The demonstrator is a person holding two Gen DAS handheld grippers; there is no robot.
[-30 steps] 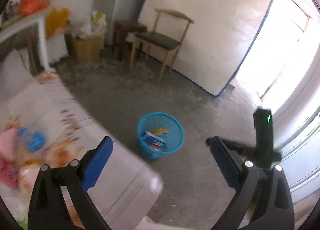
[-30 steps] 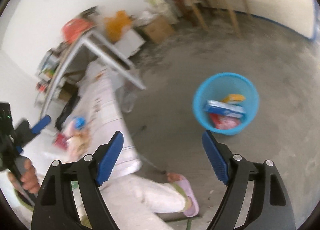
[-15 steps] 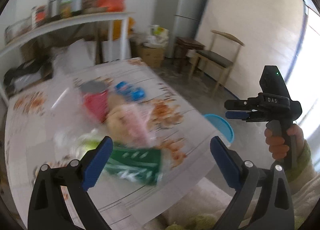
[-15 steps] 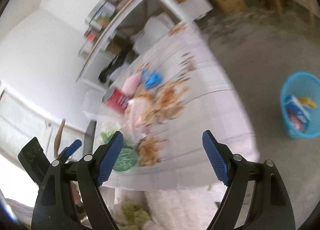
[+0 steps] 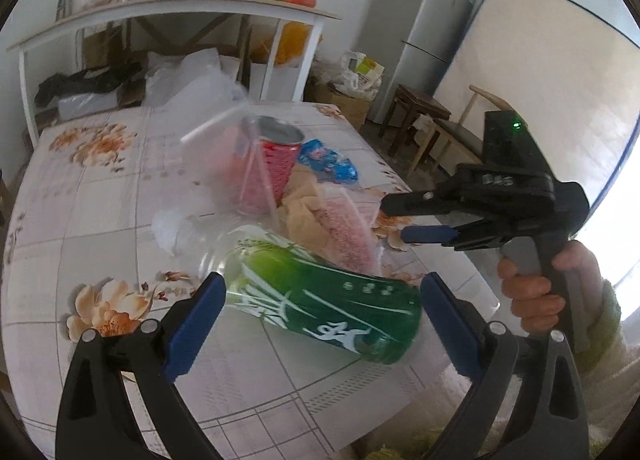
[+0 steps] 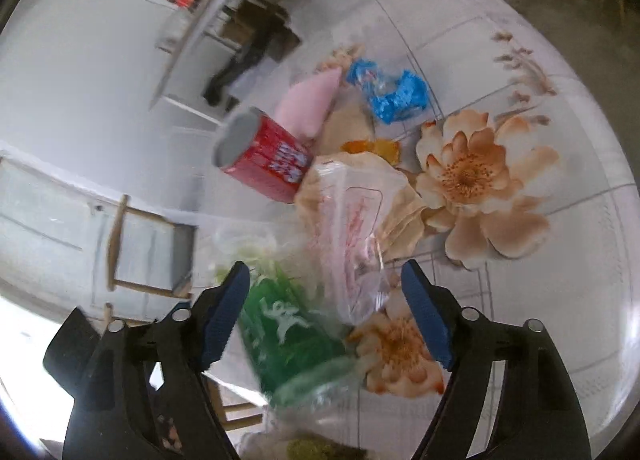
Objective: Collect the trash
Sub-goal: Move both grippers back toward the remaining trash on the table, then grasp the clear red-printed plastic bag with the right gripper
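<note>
Both cameras have swung off the floor and the blue bin onto the tabletop trash pile since a second ago; blur much less than half a second back.

Left gripper (image 5: pixel 320 312) jaws spread wide, nothing clamped; green-label plastic bottle (image 5: pixel 320 300) lies on its side between the blue pads (image 5: pixel 196 324), close to both, contact not clear; bottle's clear neck and cap point away, up-left. Right gripper (image 6: pixel 324 308) also wide open, holding nothing; same green bottle (image 6: pixel 288 328) sits low between its fingers, nearer its left pad, a clear crinkled plastic bag (image 6: pixel 352 228) with red print just above; in the left view the right gripper (image 5: pixel 416 224) is seen from the side, held in a hand (image 5: pixel 548 288), tips over the pile's right edge.

Beyond the bottle: red can (image 5: pixel 276 164) upright, open top; tan paper wrapper (image 6: pixel 384 196) under the clear bag; pink packet (image 6: pixel 308 104) behind the can; blue crumpled wrapper (image 6: pixel 392 92) further back; small orange scrap (image 6: pixel 372 148) beside the tan paper. All sit on the table (image 5: pixel 100 200), floral-print cloth.

Further out: white shelf (image 5: pixel 168 8) with pots and an orange bag, grey fridge (image 5: pixel 424 32), wooden chair (image 5: pixel 460 128).
</note>
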